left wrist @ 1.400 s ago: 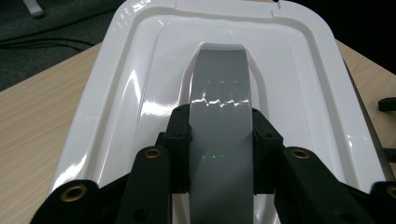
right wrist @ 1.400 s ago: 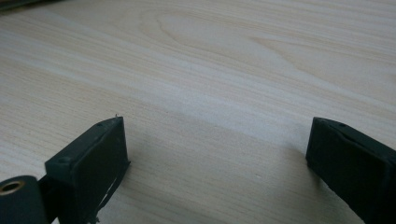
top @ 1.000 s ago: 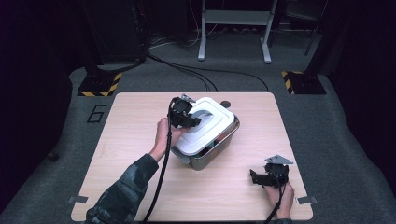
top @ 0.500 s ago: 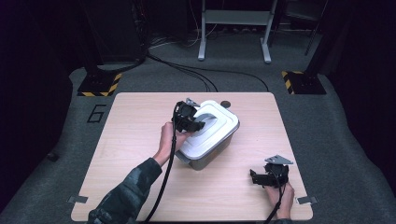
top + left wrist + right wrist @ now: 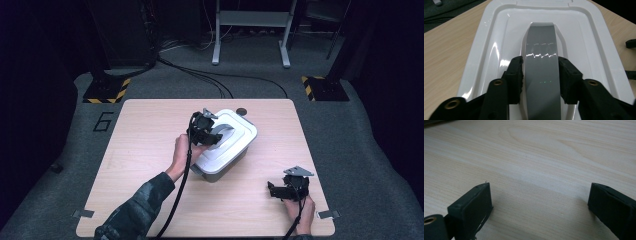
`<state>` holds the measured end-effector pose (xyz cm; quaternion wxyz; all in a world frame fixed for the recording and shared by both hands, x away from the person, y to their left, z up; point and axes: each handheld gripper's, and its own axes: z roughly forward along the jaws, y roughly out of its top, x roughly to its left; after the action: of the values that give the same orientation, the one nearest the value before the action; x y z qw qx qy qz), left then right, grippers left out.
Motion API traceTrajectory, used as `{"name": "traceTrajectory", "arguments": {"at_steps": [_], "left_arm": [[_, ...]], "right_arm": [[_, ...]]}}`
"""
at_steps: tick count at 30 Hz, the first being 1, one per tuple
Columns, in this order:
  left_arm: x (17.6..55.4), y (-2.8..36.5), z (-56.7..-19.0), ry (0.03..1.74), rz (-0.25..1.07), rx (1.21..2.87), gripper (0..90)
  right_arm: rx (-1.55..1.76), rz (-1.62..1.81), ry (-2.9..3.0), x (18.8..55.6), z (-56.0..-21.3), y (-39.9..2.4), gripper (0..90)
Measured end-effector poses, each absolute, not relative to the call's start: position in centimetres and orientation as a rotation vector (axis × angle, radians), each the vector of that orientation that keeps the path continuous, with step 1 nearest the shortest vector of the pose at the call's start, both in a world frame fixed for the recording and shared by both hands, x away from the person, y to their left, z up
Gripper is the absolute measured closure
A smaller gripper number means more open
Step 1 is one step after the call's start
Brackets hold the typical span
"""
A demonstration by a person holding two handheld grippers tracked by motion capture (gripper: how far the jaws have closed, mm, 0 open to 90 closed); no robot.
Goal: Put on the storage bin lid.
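Observation:
A box with a white lid point(image 5: 239, 134) and a grey body point(image 5: 222, 172) stands at the middle of the wooden table point(image 5: 140, 150). My left gripper point(image 5: 210, 136) hangs over the lid's near left part, and its jaws straddle the grey handle point(image 5: 541, 47) set into the white lid point(image 5: 499, 37). These jaws have just been opening; the handle is still between the pads point(image 5: 516, 75), which stand close beside its edges. My right gripper point(image 5: 280, 190) rests near the table's front right corner, open over bare wood point(image 5: 539, 157), with nothing between its fingers.
A small dark round thing point(image 5: 241, 111) lies at the table's back edge behind the box. The left gripper's cable point(image 5: 182, 175) trails down along the forearm. Beyond the table are floor cables point(image 5: 210, 77) and a metal stand point(image 5: 250, 30).
The left gripper has shifted only slightly over the lid. The box and the right gripper stay where they were.

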<state>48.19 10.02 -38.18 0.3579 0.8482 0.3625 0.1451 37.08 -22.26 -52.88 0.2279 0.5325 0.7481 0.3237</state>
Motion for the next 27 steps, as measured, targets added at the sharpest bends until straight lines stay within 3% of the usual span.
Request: {"name": "traceTrajectory", "arguments": {"at_steps": [3, 8, 14, 27], "left_arm": [[48.2, 10.4, -37.9, 0.935, 0.37, 2.19, 47.9], [48.1, 11.4, -37.5, 0.908, 0.347, 2.189, 31.4], [47.3, 13.3, -36.3, 0.868, 0.356, 2.153, 20.7], [45.9, 18.3, -35.3, 0.879, 0.408, 2.091, 11.6]], "right_arm": [[1.467, 0.892, 2.06, 37.1, -52.9, -22.3, 4.3], [1.469, 0.893, 2.059, 37.1, -52.9, -22.2, 4.3], [1.467, 0.891, 2.06, 37.1, -52.9, -22.2, 4.3], [1.468, 0.891, 2.059, 37.1, -52.9, -22.2, 4.3]]}}
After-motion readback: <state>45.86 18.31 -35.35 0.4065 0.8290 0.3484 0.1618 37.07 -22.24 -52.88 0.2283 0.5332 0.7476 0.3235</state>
